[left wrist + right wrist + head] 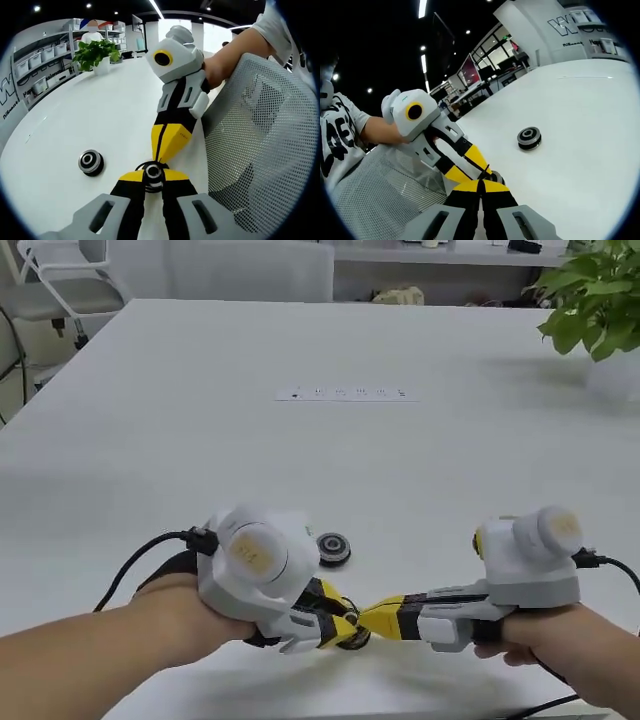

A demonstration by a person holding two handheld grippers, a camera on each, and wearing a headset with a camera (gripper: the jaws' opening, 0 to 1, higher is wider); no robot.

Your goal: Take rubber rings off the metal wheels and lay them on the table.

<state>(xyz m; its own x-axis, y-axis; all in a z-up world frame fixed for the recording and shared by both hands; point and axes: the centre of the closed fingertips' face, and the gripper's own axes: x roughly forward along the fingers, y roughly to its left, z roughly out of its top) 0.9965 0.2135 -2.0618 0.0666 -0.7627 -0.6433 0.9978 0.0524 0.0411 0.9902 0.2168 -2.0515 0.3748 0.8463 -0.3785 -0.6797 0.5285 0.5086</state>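
Closest to the lens, the left claw (pixel 338 628) and the right claw (pixel 370 618) are held tip to tip over the near edge of the desk (pixel 300 450). Each is gripped by a hand, the left hand (pixel 190 615) and the right hand (pixel 545 635). In the left gripper view, a wheel (pixel 153 174) is seen clamped between the yellow tips of the left claw, so that claw is closed on it. The right claw is pressed together. In that same view its tips are seen meeting the top of the wheel, where a thin black ring (pixel 144 165) is pinched and drawn slightly away from the metal. In the right gripper view the two jaws are seen lying flat against each other, with the wheel just past their tips.

A second wheel (pixel 333 548) is laid flat on the desk, a little beyond the left claw and not far from the near edge. It is touched by neither claw. A power strip (pixel 347 394) is set farther back, toward the middle of the desk. A plant (pixel 590 295) is placed at the far right corner. A mesh chair (pixel 255 135) is seen beside the near edge in the left gripper view.
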